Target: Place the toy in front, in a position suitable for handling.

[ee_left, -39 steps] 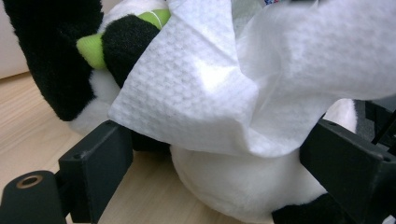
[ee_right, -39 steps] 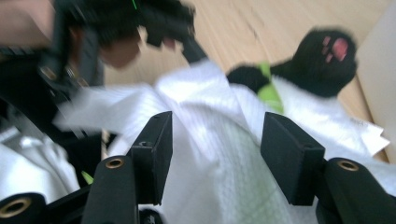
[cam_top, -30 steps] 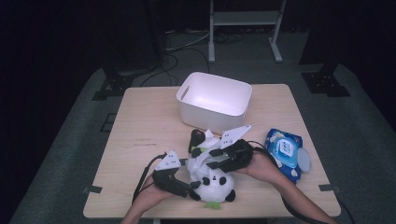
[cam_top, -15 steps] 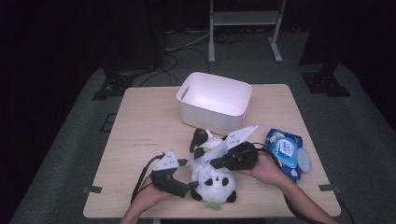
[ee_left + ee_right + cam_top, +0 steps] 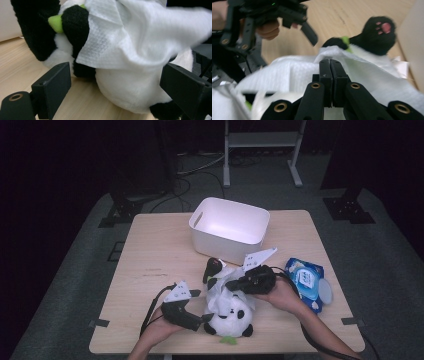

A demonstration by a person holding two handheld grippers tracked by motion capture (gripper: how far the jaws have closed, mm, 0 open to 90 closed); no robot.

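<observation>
Both forearms come in from the 6 o'clock edge of the high view. The left hand point(image 5: 159, 327) holds the left gripper point(image 5: 204, 318) low and nearly level, pointing toward 3 o'clock, its jaws standing wide apart. The right hand point(image 5: 283, 292) holds the right gripper point(image 5: 229, 284) pointing toward 9 o'clock; in the right gripper view its two black jaws have just come together and meet pad to pad, pinching a white wipe point(image 5: 364, 75).

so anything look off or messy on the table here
Nothing spilled or broken. The plush panda lies on its back with a white wipe draped over it, pinched by the right gripper. The wipes pack lies with its lid flipped open.
</observation>
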